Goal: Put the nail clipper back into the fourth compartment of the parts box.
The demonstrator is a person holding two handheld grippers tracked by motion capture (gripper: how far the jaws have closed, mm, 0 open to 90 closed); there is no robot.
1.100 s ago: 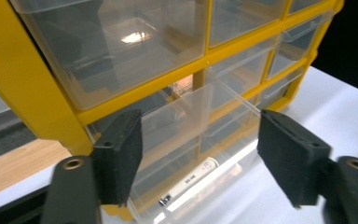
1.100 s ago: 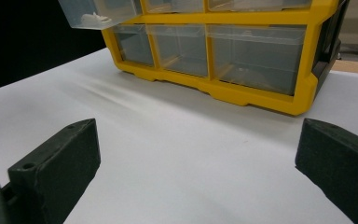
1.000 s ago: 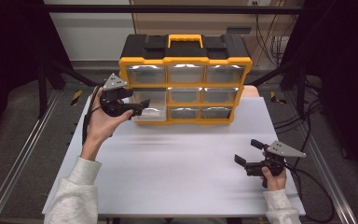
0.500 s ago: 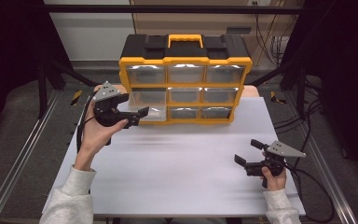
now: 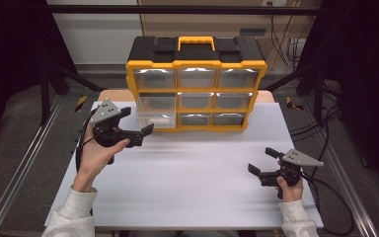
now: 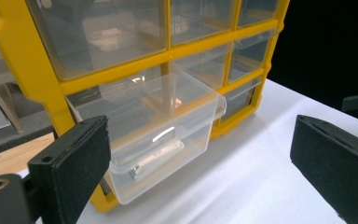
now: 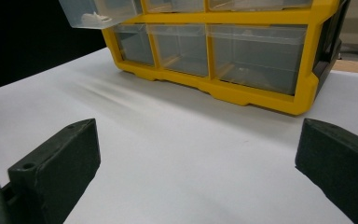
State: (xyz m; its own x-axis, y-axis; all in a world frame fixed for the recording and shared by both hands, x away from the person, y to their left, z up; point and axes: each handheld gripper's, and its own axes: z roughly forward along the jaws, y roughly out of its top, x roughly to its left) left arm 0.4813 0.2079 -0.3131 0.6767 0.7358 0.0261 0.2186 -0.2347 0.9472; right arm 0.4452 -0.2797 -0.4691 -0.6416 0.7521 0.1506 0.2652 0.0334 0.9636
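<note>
White table [image 5: 187, 182]: pulled-out drawer [image 6: 168, 135] holds small pale part [image 6: 156, 156]; left tool [image 5: 135, 129] wide, just opened.

White work table inside a dark metal frame, in a dim room.

A white table top [image 5: 192, 182] rests on a pale wooden board [image 5: 113, 95] whose edge peeks out at the back. Black frame bars [image 5: 177, 9] run overhead and down both sides, with silver rails [image 5: 19, 168] along the left and right edges. The floor [image 5: 15, 118] is grey and carries yellow-and-black tape marks [image 5: 80, 102]. A pale wall panel [image 5: 96, 34] stands behind, beside a tan one with hanging cables [image 5: 281, 34]. Soft light falls from above.
</note>
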